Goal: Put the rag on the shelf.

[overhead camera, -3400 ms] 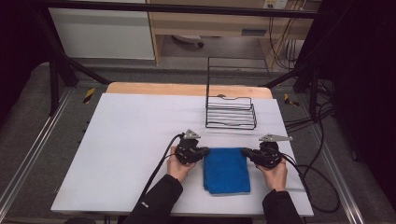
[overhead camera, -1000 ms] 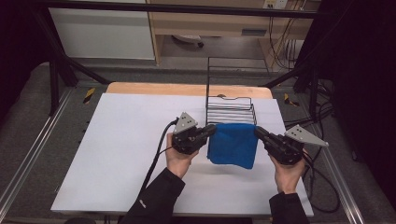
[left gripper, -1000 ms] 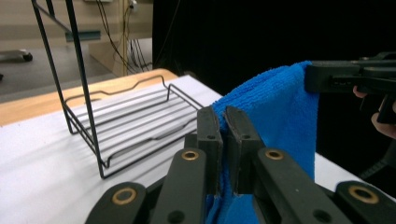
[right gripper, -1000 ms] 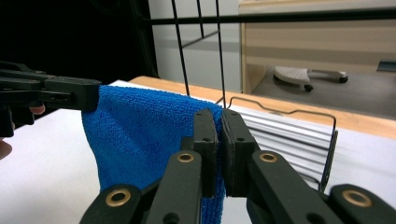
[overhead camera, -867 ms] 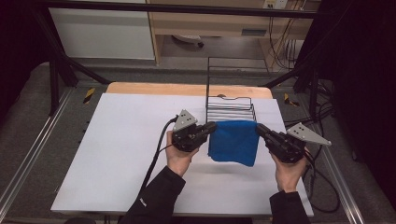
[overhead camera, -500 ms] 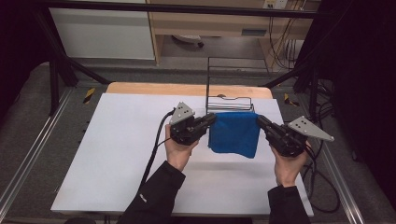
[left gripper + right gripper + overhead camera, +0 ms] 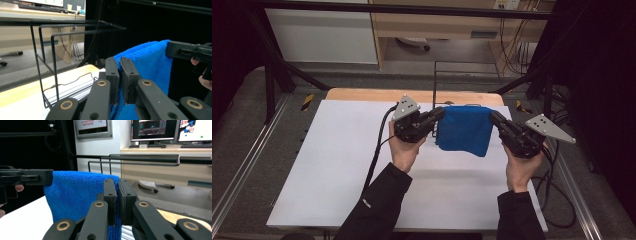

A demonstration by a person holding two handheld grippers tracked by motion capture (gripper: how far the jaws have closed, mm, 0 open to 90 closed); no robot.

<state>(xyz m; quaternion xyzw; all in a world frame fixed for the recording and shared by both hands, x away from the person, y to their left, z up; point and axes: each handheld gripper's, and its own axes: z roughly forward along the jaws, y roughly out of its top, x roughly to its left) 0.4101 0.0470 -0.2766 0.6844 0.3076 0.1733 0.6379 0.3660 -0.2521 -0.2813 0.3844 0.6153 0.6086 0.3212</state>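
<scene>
Left gripper [image 7: 438, 116], right gripper [image 7: 495, 118] each pinching top corner of folded blue terry cloth [image 7: 463, 130], jaws clamped tight; cloth hanging above white table [image 7: 337, 150], before black wire rack [image 7: 47, 57].

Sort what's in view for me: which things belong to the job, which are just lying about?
In the job:
blue towel, hanging between both grippers
left gripper
right gripper
wire rack behind the towel

Lying about:
monitors
keyboard
cables by the desk
</scene>
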